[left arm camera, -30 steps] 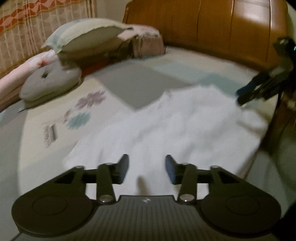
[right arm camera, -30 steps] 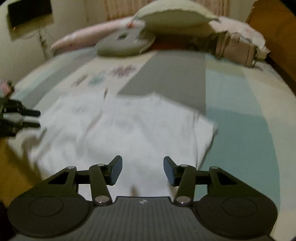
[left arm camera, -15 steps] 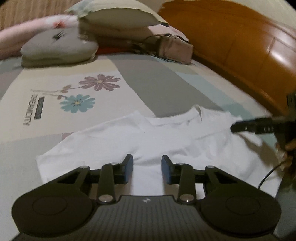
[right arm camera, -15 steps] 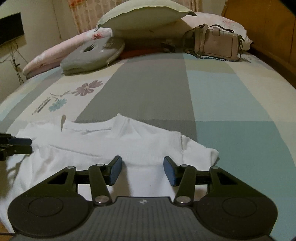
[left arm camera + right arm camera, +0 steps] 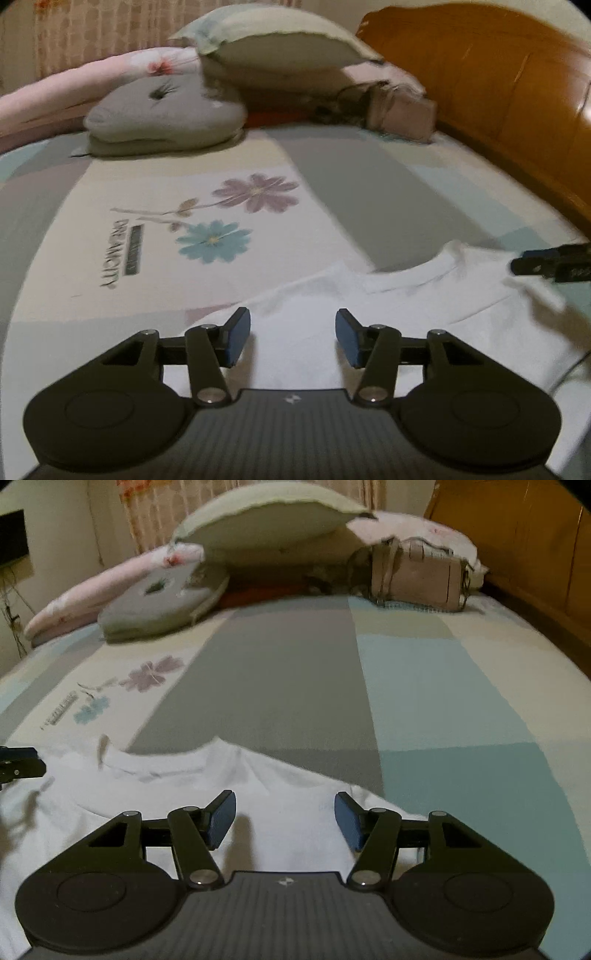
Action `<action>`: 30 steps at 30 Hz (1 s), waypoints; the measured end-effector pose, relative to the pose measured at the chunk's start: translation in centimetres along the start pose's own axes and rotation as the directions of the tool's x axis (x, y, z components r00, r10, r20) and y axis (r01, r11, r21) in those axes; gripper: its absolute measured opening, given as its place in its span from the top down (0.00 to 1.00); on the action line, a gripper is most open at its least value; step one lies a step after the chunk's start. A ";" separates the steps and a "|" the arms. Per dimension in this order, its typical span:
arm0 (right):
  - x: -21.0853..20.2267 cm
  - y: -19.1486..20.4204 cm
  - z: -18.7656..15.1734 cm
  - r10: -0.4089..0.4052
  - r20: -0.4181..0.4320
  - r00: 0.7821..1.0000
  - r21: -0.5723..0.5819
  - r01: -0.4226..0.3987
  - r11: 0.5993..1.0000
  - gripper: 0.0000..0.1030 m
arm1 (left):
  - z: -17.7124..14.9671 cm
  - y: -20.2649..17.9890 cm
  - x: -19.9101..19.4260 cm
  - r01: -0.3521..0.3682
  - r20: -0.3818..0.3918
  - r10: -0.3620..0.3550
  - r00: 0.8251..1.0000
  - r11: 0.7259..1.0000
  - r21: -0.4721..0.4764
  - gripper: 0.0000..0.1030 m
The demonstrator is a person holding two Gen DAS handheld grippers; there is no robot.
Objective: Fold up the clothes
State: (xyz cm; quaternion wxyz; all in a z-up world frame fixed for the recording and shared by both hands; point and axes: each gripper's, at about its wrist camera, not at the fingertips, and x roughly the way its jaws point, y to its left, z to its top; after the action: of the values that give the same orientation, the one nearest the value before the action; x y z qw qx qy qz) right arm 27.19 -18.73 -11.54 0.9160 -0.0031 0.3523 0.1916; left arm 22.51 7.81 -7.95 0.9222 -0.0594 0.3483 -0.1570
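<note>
I am looking across a wide bed (image 5: 461,701) with a patchwork cover, pillows and a small handbag (image 5: 417,578) at its far end against a wooden headboard (image 5: 498,92). At the near edge lies the white T-shirt (image 5: 177,805), spread flat with the neckline away from me and no fold that I can see in it. My left gripper (image 5: 291,341) hangs over its left shoulder region, jaws apart and holding nothing; my right gripper (image 5: 284,819) is over the right shoulder, also apart and empty. To fold cleanly I judge both should pinch matching points on a single layer, level with each other, and keep the cloth taut. The sleeves are partly hidden beneath the tools.
</note>
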 end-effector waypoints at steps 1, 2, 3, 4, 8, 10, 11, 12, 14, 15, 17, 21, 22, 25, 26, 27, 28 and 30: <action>-0.4 0.3 0.1 0.014 0.009 1.000 -0.006 -0.014 1.000 0.27 | 0.2 0.1 0.2 0.005 -0.001 -0.005 1.000 1.000 -0.003 0.46; -0.6 0.5 0.2 0.030 0.015 0.999 -0.010 -0.030 1.000 0.24 | 0.4 0.2 0.3 0.010 -0.002 -0.010 1.000 1.000 -0.006 0.45; -0.3 0.8 0.5 0.047 0.012 0.999 -0.010 -0.047 0.999 0.21 | 0.6 0.3 0.5 0.015 -0.002 -0.015 1.000 1.000 -0.010 0.45; 0.1 1.1 0.7 0.064 0.007 0.998 -0.009 -0.064 0.998 0.20 | 0.8 0.3 0.8 0.026 -0.006 -0.026 1.000 1.000 -0.014 0.45; 3.1 2.1 1.6 0.119 -0.046 0.992 -0.008 -0.120 0.993 0.20 | 1.3 -0.1 4.3 0.136 -0.081 -0.138 0.987 0.990 -0.034 0.41; 4.7 2.1 1.8 0.115 -0.064 0.991 -0.009 -0.115 0.993 0.20 | 1.1 0.1 6.1 0.122 -0.100 -0.127 0.987 0.991 -0.053 0.41; 5.5 2.0 1.9 0.109 -0.073 0.991 -0.010 -0.110 0.994 0.19 | 1.1 0.2 6.8 0.115 -0.106 -0.121 0.987 0.991 -0.063 0.42; 6.3 2.0 1.9 0.103 -0.081 0.991 -0.012 -0.104 0.994 0.16 | 1.4 0.3 7.1 0.107 -0.098 -0.114 0.989 0.992 -0.074 0.41; 5.4 1.8 1.8 0.100 -0.077 0.992 -0.006 -0.101 0.995 0.11 | 1.8 0.5 7.8 0.092 -0.083 -0.100 0.991 0.991 -0.097 0.41; 4.7 1.7 1.8 0.100 -0.072 0.992 -0.002 -0.100 0.995 0.11 | 2.0 0.6 7.8 0.083 -0.078 -0.091 0.993 0.992 -0.100 0.41; 3.4 1.5 1.7 0.098 -0.064 0.993 0.006 -0.098 0.995 0.11 | 2.2 0.0 6.5 0.060 -0.076 -0.064 0.995 0.997 -0.056 0.42; 0.7 1.2 1.4 0.095 -0.047 0.994 0.021 -0.094 0.995 0.10 | 2.5 -0.9 3.7 0.017 -0.068 -0.015 0.998 0.999 0.030 0.40; 0.0 1.1 1.4 0.095 -0.042 0.995 0.025 -0.094 0.995 0.08 | 2.2 -1.0 2.5 0.019 -0.062 -0.016 0.998 0.999 0.040 0.37; -2.0 0.9 1.2 0.092 -0.029 0.995 0.037 -0.091 0.995 0.04 | 0.7 -1.4 -1.0 0.029 -0.049 -0.024 0.998 0.996 0.089 0.32; -2.9 0.9 0.5 0.100 -0.028 0.995 0.038 -0.099 0.994 0.03 | -0.1 -1.5 -1.8 0.033 -0.049 -0.028 0.998 0.994 0.104 0.32; -3.6 1.1 -0.3 0.104 -0.031 0.994 0.037 -0.103 0.994 0.03 | -1.0 -1.3 -2.2 0.033 -0.057 -0.028 0.998 0.995 0.093 0.32; -4.1 1.3 -1.2 0.103 -0.035 0.994 0.036 -0.102 0.994 0.03 | -1.9 -1.1 -2.6 0.034 -0.066 -0.029 0.997 0.996 0.082 0.32; -4.4 1.6 -3.1 0.119 -0.060 0.991 0.045 -0.117 0.992 0.03 | -3.8 -0.7 -3.4 0.035 -0.082 -0.030 0.996 0.998 0.059 0.32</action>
State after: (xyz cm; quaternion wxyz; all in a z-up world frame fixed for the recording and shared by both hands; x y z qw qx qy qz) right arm 21.68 -19.21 -10.83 0.8916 0.0309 0.3841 0.2379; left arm 17.48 8.28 -8.53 0.9061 -0.0307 0.3795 -0.1847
